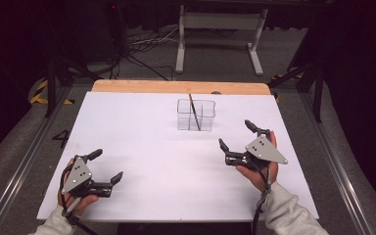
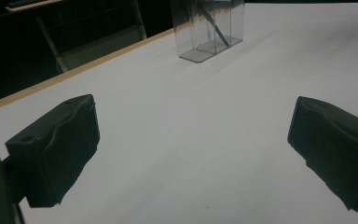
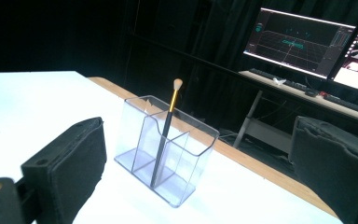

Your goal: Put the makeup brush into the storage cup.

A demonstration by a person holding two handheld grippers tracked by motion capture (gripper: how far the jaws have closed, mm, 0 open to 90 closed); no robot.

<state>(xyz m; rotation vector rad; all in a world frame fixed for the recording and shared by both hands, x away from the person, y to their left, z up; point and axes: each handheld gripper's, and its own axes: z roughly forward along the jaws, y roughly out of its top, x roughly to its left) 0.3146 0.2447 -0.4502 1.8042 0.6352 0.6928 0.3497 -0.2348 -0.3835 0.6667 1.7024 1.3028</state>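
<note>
One brush (image 1: pixel 193 111) in one clear holder (image 1: pixel 196 115) at the table's far middle, near upright, tuft up, leaning slightly. Two grippers, left (image 1: pixel 105 166) and right (image 1: pixel 235 133), both spread wide, holding nothing.

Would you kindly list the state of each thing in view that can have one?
Left gripper: open, holding nothing, low over the table.
Right gripper: open, holding nothing, apart from the organizer.
Clear organizer: upright on the table, with a divider inside.
Brush: standing tilted in the organizer, bristles up.
Monitors: switched on.
</note>
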